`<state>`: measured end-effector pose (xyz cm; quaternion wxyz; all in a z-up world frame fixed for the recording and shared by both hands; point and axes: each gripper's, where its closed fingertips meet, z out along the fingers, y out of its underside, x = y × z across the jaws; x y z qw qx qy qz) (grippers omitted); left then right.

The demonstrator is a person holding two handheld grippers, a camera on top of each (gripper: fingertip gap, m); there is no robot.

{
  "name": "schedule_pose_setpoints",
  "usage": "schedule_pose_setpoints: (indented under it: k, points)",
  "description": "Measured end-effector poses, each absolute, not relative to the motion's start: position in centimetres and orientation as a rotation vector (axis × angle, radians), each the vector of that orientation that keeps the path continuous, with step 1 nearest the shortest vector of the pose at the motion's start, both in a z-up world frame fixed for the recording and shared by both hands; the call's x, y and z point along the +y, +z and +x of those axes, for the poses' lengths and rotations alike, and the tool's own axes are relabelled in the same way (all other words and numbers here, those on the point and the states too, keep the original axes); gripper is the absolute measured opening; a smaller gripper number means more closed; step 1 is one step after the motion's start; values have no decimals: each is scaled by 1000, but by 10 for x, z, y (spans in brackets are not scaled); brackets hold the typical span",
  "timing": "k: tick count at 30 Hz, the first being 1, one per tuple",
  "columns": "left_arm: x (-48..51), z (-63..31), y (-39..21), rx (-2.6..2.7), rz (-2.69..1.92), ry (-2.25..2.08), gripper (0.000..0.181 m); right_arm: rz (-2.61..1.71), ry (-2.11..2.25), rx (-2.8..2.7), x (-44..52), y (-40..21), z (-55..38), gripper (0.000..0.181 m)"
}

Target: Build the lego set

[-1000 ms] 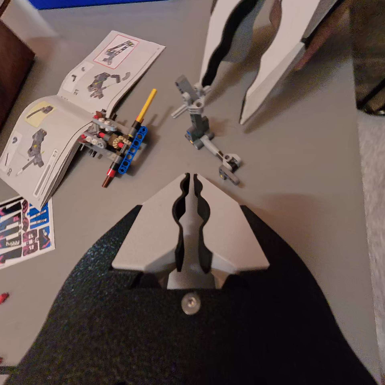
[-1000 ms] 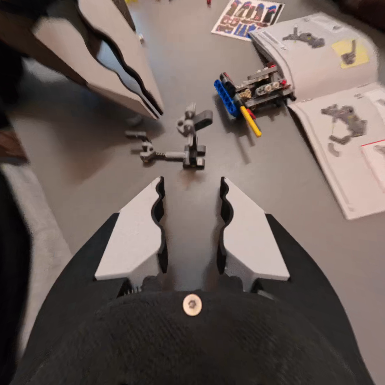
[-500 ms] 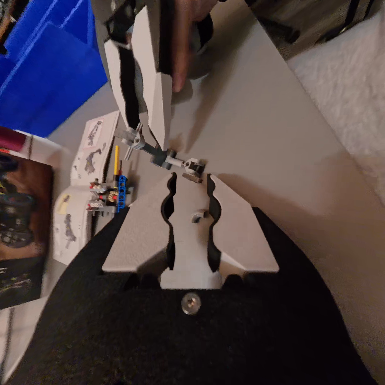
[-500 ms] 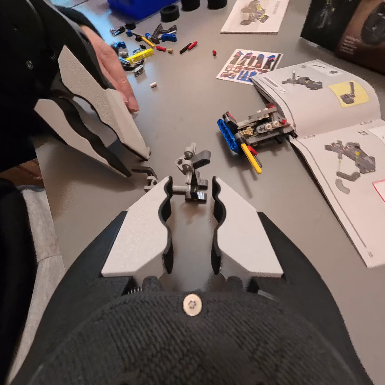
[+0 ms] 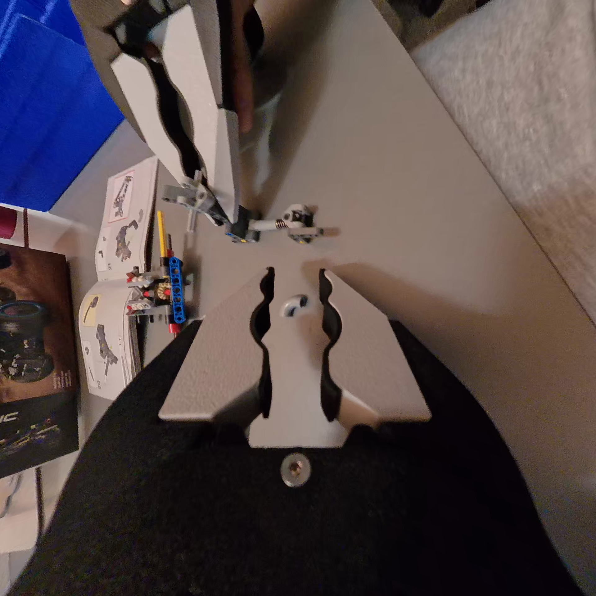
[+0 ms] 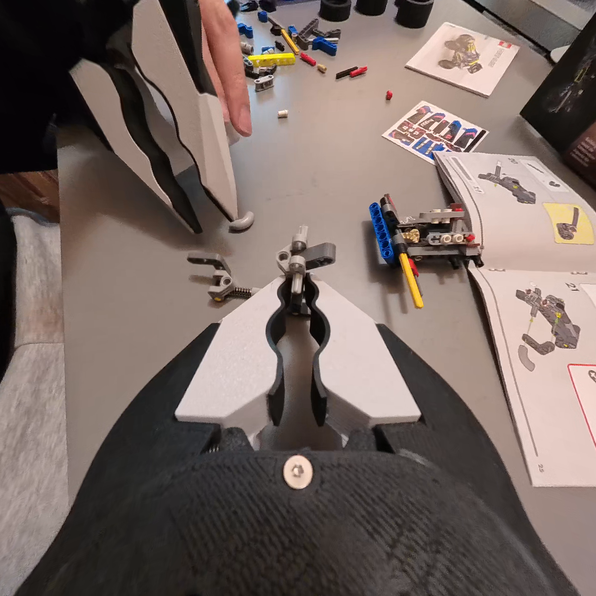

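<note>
A grey Lego assembly (image 6: pixel 303 254) with a spring arm (image 6: pixel 222 285) stands on the grey table (image 6: pixel 322 167). My right gripper (image 6: pixel 298 283) is shut on its dark lower part. The left wrist view shows the same grip from the far side, the assembly (image 5: pixel 240 225) at the right gripper's tips. My left gripper (image 5: pixel 296 271) is open and points down at the table. A small light grey curved piece (image 5: pixel 295 304) lies on the table between its fingers. In the right wrist view that piece (image 6: pixel 242 221) lies at the left gripper's fingertips (image 6: pixel 232 213).
A blue-and-grey sub-assembly with a yellow axle (image 6: pixel 419 238) lies against an open instruction booklet (image 6: pixel 532 290). A sticker sheet (image 6: pixel 435 135), loose pieces (image 6: pixel 290 48) and black tyres (image 6: pixel 335 8) are farther back. A blue bin (image 5: pixel 42 113) and a dark box (image 5: pixel 29 338) stand nearby. Spacing between my two grippers at the tips: around 7 cm.
My right gripper moved forward and shut on the grey assembly. My left gripper went from shut to open and now stands with the small curved piece between its fingers.
</note>
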<state>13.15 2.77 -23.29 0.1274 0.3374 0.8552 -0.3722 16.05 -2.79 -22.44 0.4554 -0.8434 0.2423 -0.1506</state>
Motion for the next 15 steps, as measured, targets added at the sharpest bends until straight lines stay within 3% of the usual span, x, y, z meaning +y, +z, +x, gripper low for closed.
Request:
schedule_pose_setpoints:
  k: [6,15]
  points:
    - [5,121,-234,2356,1041,-1118,24,-2073,-333,610,-28,-225,161,5]
    - [-7,123,-227,2374,914,-1237,0,-2051,-312,658,-29,-224,161,5]
